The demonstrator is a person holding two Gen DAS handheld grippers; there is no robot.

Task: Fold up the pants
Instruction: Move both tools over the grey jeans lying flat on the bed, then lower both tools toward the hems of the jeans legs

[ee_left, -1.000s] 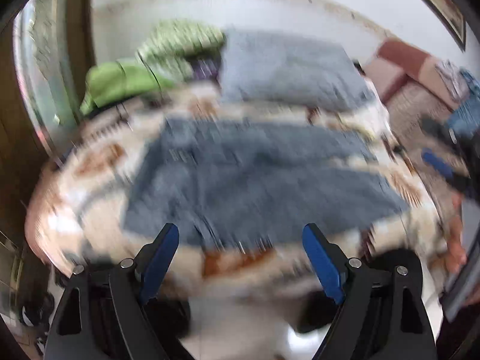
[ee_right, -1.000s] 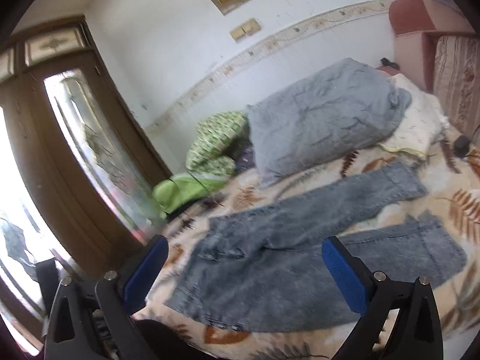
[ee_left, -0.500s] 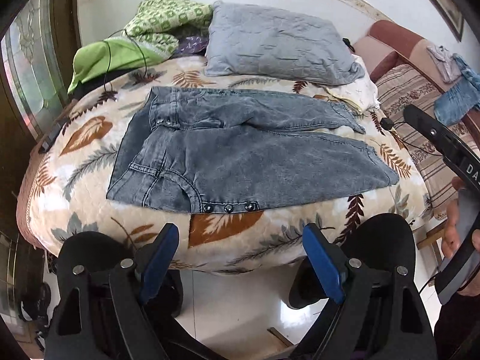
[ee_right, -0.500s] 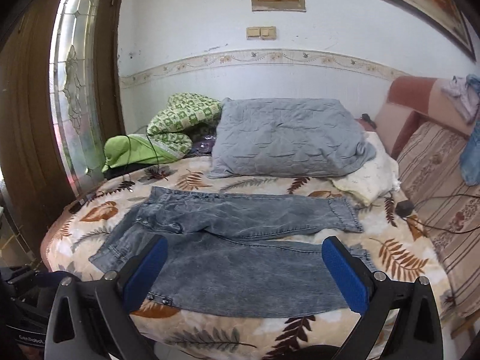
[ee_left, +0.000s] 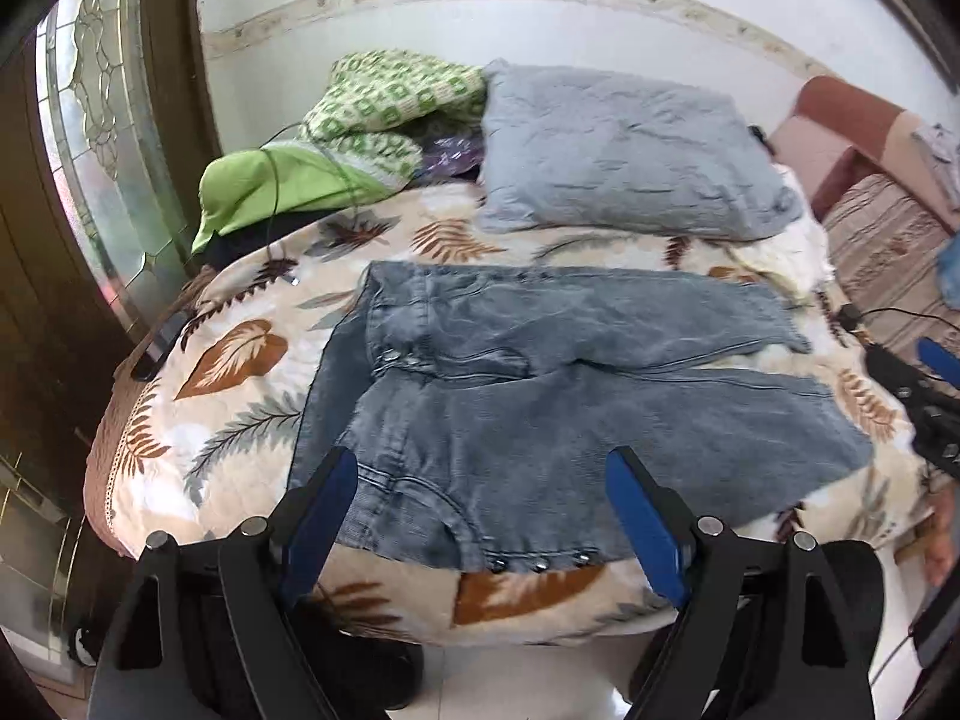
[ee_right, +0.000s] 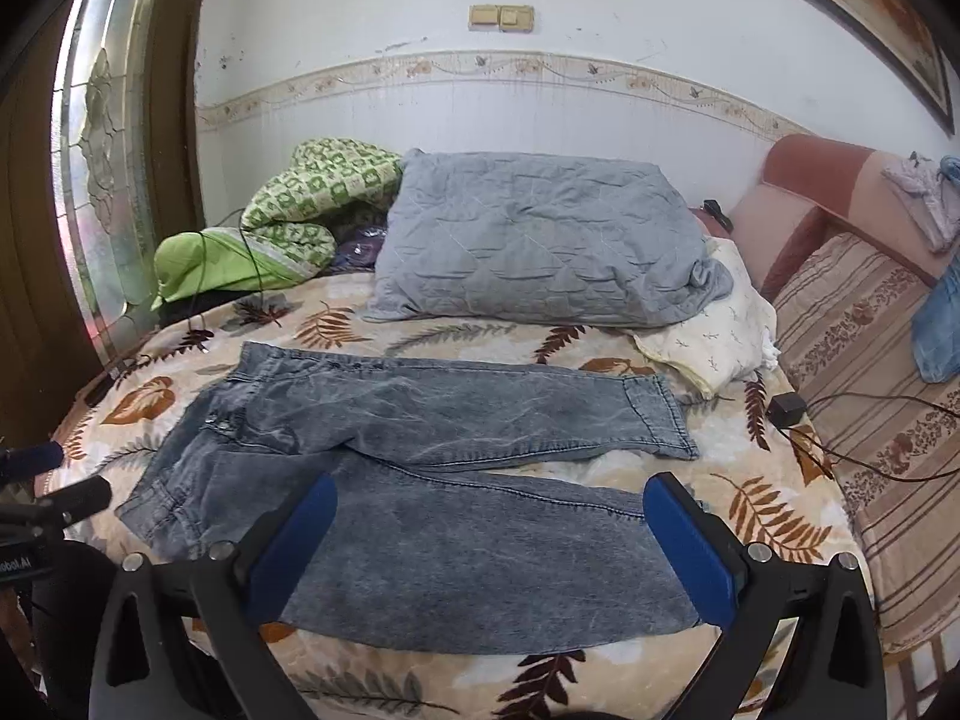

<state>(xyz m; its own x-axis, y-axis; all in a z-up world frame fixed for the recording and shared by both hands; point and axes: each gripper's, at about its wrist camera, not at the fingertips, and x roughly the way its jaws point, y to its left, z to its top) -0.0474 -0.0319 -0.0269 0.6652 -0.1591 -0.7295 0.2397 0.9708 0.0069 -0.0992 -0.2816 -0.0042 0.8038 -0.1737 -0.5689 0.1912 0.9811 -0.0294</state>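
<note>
Grey denim pants (ee_left: 540,396) lie spread flat on the leaf-patterned bed cover (ee_left: 240,360), waist to the left, both legs running right. They also show in the right wrist view (ee_right: 456,480). My left gripper (ee_left: 483,483) is open and empty, just above the waist and near edge of the pants. My right gripper (ee_right: 489,507) is open and empty, over the near leg toward the hem. The right gripper's tip shows at the far right of the left wrist view (ee_left: 936,360).
A grey pillow (ee_right: 540,246) and green bedding (ee_right: 282,222) lie at the back of the bed. A cream pillow (ee_right: 720,324) and a charger with cable (ee_right: 789,408) lie at the right. A striped sofa (ee_right: 870,360) stands right, a wooden glazed door (ee_right: 102,180) left.
Both grippers have moved closer to the bed, down toward the pants. The left view has settled from blur over the waist end; the right view has levelled over the near leg.
</note>
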